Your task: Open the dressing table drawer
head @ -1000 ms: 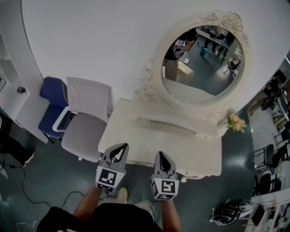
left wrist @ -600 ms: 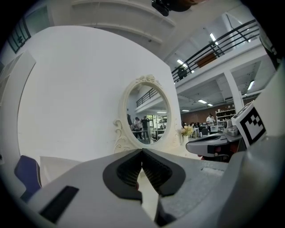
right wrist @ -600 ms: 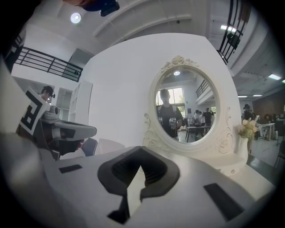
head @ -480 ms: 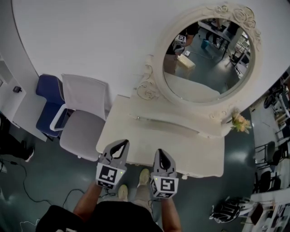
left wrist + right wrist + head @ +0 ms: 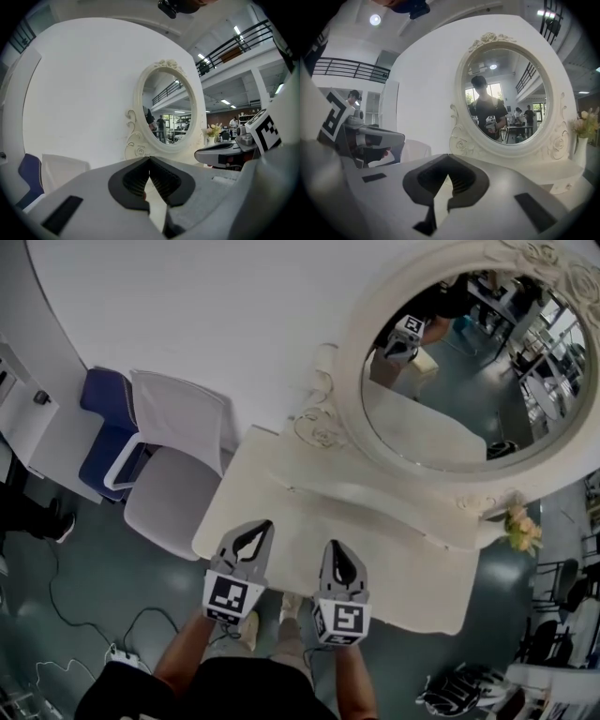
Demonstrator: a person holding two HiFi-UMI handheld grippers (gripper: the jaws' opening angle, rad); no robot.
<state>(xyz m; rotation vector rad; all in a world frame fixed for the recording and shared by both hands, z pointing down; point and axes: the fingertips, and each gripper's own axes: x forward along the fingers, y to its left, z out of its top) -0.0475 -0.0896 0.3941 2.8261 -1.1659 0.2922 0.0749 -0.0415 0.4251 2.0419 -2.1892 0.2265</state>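
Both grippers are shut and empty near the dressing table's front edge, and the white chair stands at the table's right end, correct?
Not quite: the white chair stands at the dressing table's left end, as the head view shows. The rest holds.

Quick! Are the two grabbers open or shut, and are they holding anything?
Left gripper: closed, holding nothing.
Right gripper: closed, holding nothing.

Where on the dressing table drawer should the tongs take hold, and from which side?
Its front pull, probably, approached level from the person's side. The drawer front is hidden under the near edge of the tabletop, so no handle shows; the mirror closes the far side.
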